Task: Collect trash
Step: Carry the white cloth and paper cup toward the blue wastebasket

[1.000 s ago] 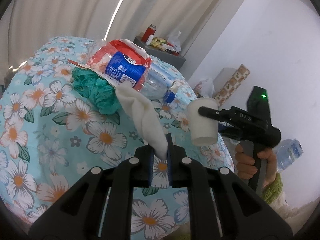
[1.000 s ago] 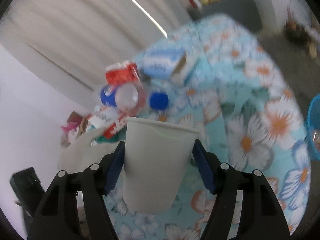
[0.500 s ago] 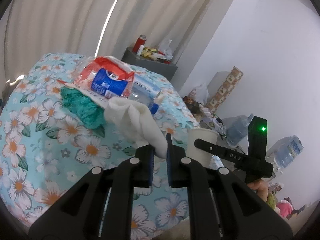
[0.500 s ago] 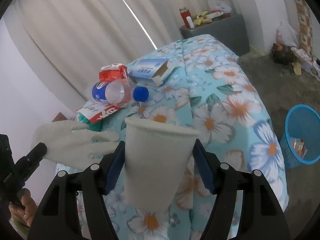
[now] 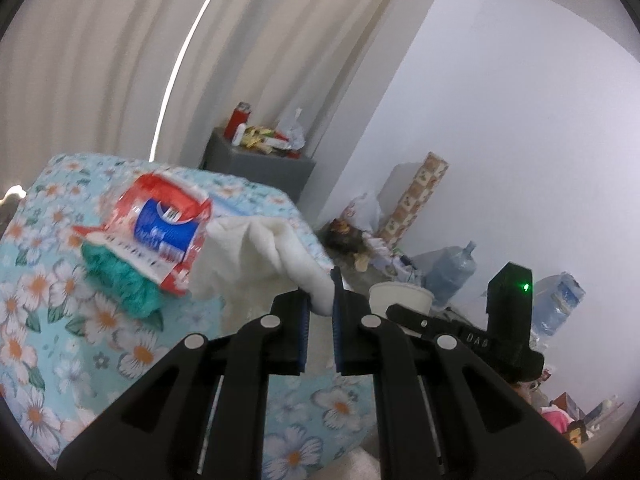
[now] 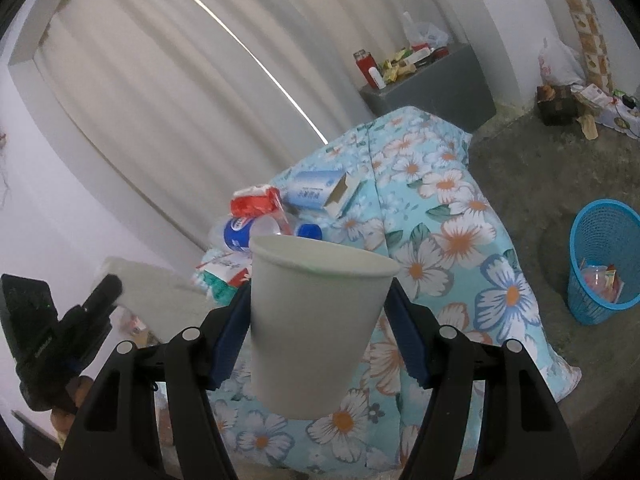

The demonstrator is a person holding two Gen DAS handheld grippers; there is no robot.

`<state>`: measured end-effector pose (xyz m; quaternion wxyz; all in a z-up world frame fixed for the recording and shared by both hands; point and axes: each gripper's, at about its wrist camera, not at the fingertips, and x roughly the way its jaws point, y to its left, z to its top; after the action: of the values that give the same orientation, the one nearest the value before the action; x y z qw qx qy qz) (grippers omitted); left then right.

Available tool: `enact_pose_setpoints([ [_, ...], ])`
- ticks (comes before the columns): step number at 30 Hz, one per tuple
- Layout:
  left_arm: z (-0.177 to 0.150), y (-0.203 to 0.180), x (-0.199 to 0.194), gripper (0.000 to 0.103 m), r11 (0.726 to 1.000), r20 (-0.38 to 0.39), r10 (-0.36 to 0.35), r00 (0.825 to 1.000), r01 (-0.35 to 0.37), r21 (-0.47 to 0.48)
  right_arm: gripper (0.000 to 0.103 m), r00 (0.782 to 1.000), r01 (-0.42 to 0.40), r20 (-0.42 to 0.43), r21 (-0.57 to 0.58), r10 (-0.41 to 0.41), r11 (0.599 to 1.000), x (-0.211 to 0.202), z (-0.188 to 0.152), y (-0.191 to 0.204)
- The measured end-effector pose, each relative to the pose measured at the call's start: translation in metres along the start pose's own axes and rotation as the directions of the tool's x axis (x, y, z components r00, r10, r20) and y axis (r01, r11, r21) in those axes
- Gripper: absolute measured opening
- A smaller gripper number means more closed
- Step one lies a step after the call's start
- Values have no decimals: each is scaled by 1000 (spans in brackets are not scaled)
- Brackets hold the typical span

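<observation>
1. The left gripper [image 5: 319, 312] is clamped tight on one corner of a crumpled white tissue [image 5: 260, 256], which hangs clear above the near edge of the table. The right gripper [image 6: 318, 320] grips a white paper cup [image 6: 316, 320] by its sides, upright, with both blue pads pressed against it.

2. Since a second ago both loads have come up and away from the flower-print blue tablecloth [image 6: 452, 240]; the tissue, which trailed down onto the cloth then, now hangs free of it. The right wrist view now takes in the blue mesh wastebasket [image 6: 604, 256] on the floor to the far right, so I judge that both items are picked and only the carry and drop remain.

3. Counted in hand: one tissue, one cup.

4. Counted on the table, in the pile at its far left: one clear plastic bottle with a blue label [image 6: 240, 234] and blue cap, one opened light-blue carton [image 6: 316, 192], one crumpled teal bag [image 5: 120, 280], and what look like two red-and-white wrappers [image 6: 256, 202], though blur makes that count unsure.

5. One basket, already holding some wrappers, well apart from the table.
</observation>
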<state>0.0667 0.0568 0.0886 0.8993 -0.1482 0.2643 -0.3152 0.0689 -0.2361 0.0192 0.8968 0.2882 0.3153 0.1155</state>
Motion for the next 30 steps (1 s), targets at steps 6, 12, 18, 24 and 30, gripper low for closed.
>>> enact_pose_setpoints([
  [6,10,-21,3,7,999,20,-45,999,44,30,65,1000,-12,14,26,12,1000,-14,5,-6],
  [12,13,-38,10,7,996,14,-65,998,64,58,65,999,-20,31,44,19,999,-26,7,-15],
  [18,13,-51,19,7,994,2,-84,996,84,71,65,998,-22,52,59,19,998,-40,9,-23],
  [24,13,-64,25,7,991,-9,-105,994,105,87,65,998,-23,68,71,18,997,-48,11,-29],
  [30,12,-75,29,7,988,-21,-116,993,118,100,65,997,-23,71,81,17,996,-50,11,-33],
])
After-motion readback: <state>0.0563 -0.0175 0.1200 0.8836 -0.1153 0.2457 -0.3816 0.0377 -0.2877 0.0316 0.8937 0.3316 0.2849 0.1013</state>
